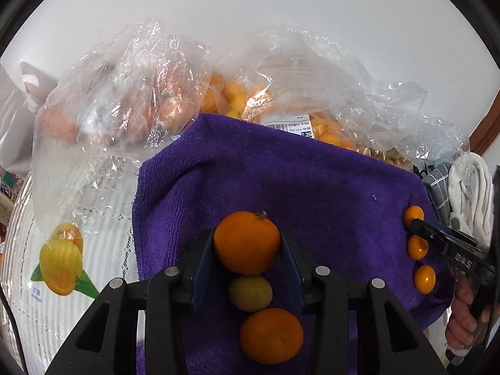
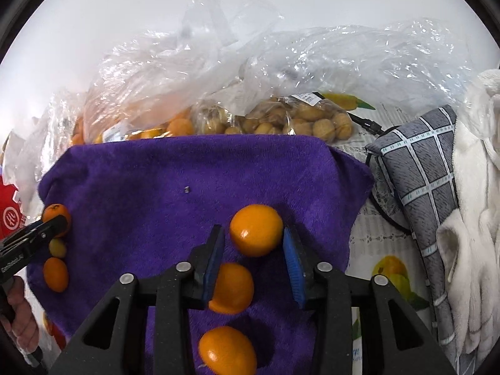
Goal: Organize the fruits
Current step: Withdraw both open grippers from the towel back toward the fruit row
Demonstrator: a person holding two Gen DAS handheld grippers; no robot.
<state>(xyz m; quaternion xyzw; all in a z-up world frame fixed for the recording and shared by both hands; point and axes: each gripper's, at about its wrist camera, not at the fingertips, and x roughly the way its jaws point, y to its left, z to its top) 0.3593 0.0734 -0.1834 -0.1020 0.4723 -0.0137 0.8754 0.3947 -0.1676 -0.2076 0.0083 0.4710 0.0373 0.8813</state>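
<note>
A purple towel (image 1: 281, 175) lies on the table, also in the right wrist view (image 2: 175, 175). In the left wrist view my left gripper (image 1: 247, 245) has its pads against both sides of a tangerine (image 1: 247, 242) resting on the towel; behind it in the row lie a small yellowish fruit (image 1: 250, 293) and another tangerine (image 1: 271, 336). In the right wrist view my right gripper (image 2: 253, 234) is open around a small orange fruit (image 2: 256, 229), with gaps either side; two more (image 2: 232, 287) (image 2: 226, 351) line up below it.
Clear plastic bags of oranges (image 1: 125, 93) and walnuts (image 2: 297, 122) stand behind the towel. A grey checked cloth (image 2: 418, 162) and white cloths (image 2: 475, 218) lie to the right. The tablecloth (image 1: 59, 265) bears a mango print.
</note>
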